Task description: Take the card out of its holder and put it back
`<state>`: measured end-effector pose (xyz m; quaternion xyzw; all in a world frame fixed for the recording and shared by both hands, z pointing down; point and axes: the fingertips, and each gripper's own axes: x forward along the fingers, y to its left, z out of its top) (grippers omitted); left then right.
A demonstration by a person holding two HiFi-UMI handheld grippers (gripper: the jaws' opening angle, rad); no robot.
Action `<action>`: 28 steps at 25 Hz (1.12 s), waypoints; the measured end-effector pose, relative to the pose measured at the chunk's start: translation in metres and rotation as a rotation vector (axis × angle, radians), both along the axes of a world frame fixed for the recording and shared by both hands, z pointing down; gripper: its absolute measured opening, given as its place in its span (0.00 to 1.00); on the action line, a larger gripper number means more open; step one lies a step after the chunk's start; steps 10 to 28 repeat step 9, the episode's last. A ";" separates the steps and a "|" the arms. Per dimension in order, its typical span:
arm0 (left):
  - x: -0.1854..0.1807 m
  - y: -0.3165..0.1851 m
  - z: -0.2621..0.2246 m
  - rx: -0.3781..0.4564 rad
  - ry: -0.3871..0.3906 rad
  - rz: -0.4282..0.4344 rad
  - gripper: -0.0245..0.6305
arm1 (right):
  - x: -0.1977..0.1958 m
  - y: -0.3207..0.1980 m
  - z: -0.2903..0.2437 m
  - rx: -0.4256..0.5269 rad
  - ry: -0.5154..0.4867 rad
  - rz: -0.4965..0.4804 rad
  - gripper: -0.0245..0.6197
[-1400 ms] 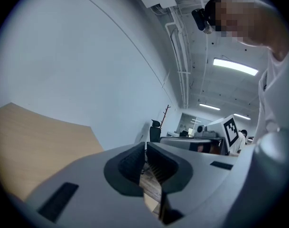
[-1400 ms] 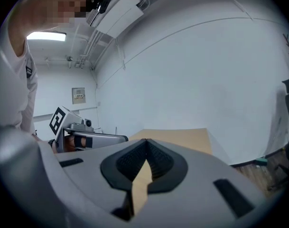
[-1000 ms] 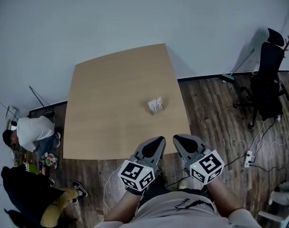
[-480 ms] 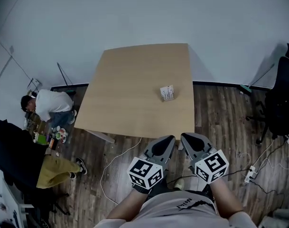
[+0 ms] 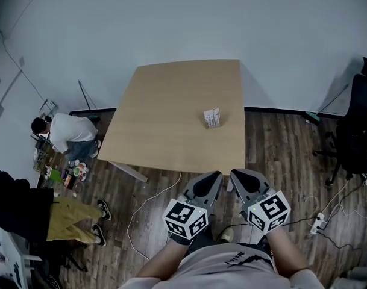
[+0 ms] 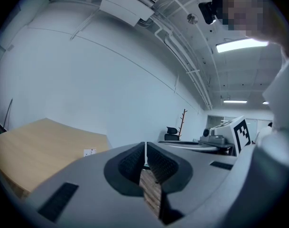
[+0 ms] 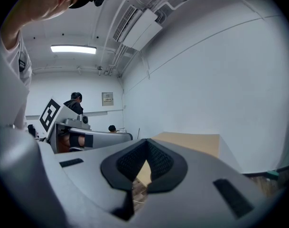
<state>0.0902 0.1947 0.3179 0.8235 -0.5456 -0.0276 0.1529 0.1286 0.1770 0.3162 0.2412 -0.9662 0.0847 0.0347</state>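
A small white card in its holder [image 5: 212, 118] stands on the light wooden table [image 5: 171, 119], near the right edge. Both grippers are held close to my body, short of the table's near edge and well away from the holder. My left gripper [image 5: 214, 176] is shut with nothing between its jaws. My right gripper [image 5: 236, 174] is shut and empty too. In the left gripper view the holder [image 6: 89, 152] shows small on the table [image 6: 35, 146], beyond the closed jaws of the left gripper [image 6: 145, 146]. The right gripper view shows its closed jaws [image 7: 146, 144] and the table [image 7: 191, 144] beyond.
A person in a white shirt [image 5: 65, 134] crouches on the floor left of the table amid clutter. A black office chair [image 5: 359, 131] stands at the right. A white cable [image 5: 150, 200] and a power strip [image 5: 319, 221] lie on the dark wooden floor.
The head view has swung, so the table now sits more central and a little farther off. Both grippers stay shut in front of my body. The holder has not moved on the table.
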 end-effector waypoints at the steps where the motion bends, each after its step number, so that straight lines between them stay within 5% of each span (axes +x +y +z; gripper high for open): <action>1: 0.001 0.000 -0.001 0.002 -0.002 0.001 0.07 | 0.001 0.000 0.000 0.001 -0.003 0.002 0.06; 28: 0.004 0.000 -0.003 0.009 -0.008 0.000 0.07 | 0.005 0.000 -0.002 0.007 -0.009 0.004 0.06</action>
